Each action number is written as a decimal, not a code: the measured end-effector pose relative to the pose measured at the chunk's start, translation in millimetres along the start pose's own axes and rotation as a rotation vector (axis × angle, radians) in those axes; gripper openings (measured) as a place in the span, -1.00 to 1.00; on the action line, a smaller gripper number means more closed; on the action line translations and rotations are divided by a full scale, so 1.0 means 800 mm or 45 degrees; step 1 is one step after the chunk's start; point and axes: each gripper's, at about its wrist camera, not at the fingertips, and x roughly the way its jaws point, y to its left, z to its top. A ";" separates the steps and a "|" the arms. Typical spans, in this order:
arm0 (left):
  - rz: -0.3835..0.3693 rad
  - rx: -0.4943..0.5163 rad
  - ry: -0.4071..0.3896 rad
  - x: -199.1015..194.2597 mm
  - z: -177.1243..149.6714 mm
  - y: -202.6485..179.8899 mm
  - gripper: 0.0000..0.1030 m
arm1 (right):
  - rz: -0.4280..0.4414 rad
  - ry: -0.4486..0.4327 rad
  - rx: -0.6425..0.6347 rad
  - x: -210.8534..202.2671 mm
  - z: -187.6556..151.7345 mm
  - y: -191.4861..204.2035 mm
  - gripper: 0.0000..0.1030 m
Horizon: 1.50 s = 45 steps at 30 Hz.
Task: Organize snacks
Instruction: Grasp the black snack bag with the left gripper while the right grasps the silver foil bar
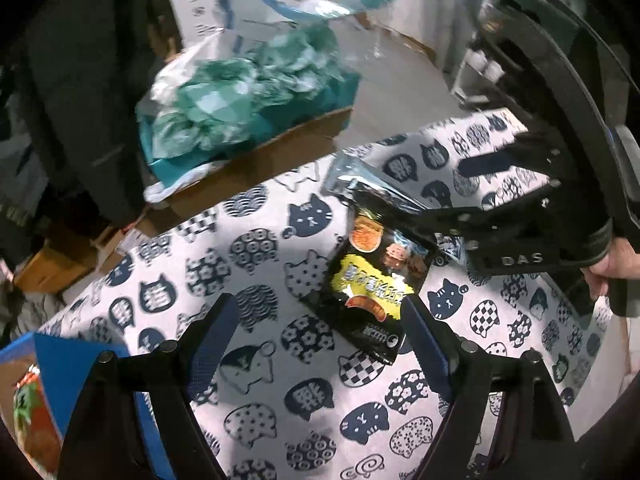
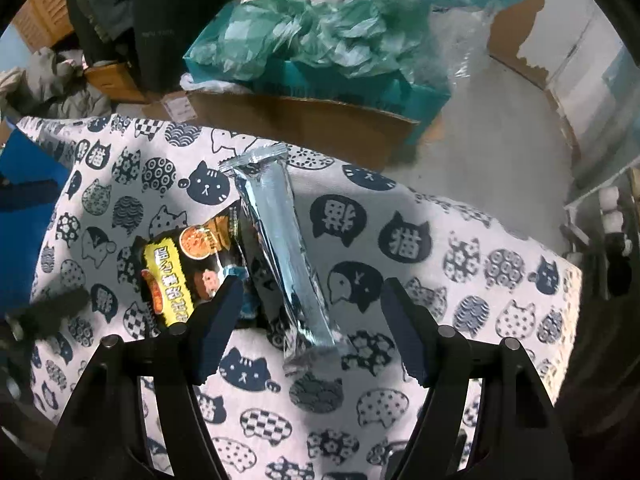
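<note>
A black and yellow snack packet (image 1: 374, 276) lies on the cat-print tablecloth (image 1: 260, 360); it also shows in the right wrist view (image 2: 188, 272). A long silver snack packet (image 2: 284, 256) lies beside it, partly over its edge; its end shows in the left wrist view (image 1: 360, 180). My left gripper (image 1: 320, 320) is open, just short of the black packet. My right gripper (image 2: 312, 300) is open with the silver packet between its fingers, not touching. The right gripper also shows in the left wrist view (image 1: 500, 184).
A blue box (image 1: 60, 392) holding a red snack pack sits at the table's left; it also shows in the right wrist view (image 2: 24, 208). Beyond the far table edge stands a cardboard box (image 2: 304, 120) full of green plastic bags (image 2: 304, 28).
</note>
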 end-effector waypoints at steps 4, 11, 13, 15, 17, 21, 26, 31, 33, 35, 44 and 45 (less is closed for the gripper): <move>-0.010 0.055 0.007 0.014 0.002 -0.012 0.63 | -0.020 0.033 -0.005 0.022 0.003 -0.001 0.35; -0.070 0.068 0.032 0.030 0.003 -0.018 0.63 | 0.046 0.056 0.025 0.044 0.008 -0.005 0.00; -0.080 0.063 0.042 0.035 0.003 -0.018 0.63 | 0.053 0.072 0.017 0.050 0.007 -0.004 -0.30; -0.102 0.050 0.048 0.037 0.002 -0.019 0.63 | 0.021 0.072 -0.007 0.051 0.005 -0.001 -0.38; -0.130 0.025 0.051 0.038 0.002 -0.019 0.63 | 0.013 0.079 -0.008 0.050 0.003 0.001 -0.49; -0.191 -0.027 0.060 0.039 0.002 -0.023 0.64 | -0.029 0.077 0.026 0.039 -0.007 -0.009 -0.50; -0.224 -0.049 0.088 0.050 0.003 -0.033 0.69 | -0.021 0.061 0.119 0.019 -0.029 -0.030 -0.51; -0.229 -0.056 0.128 0.069 0.001 -0.044 0.69 | -0.024 0.048 0.172 -0.003 -0.064 -0.047 -0.51; -0.185 -0.038 0.133 0.075 0.000 -0.050 0.69 | -0.020 0.045 0.186 -0.011 -0.077 -0.049 -0.51; -0.175 -0.036 0.147 0.081 -0.001 -0.052 0.69 | -0.019 0.042 0.197 -0.014 -0.085 -0.046 -0.51; -0.075 0.003 0.151 0.095 -0.011 -0.060 0.50 | -0.027 0.065 0.226 -0.008 -0.098 -0.039 -0.51; -0.068 0.001 0.143 0.093 -0.013 -0.060 0.37 | -0.024 0.064 0.231 -0.008 -0.099 -0.039 -0.51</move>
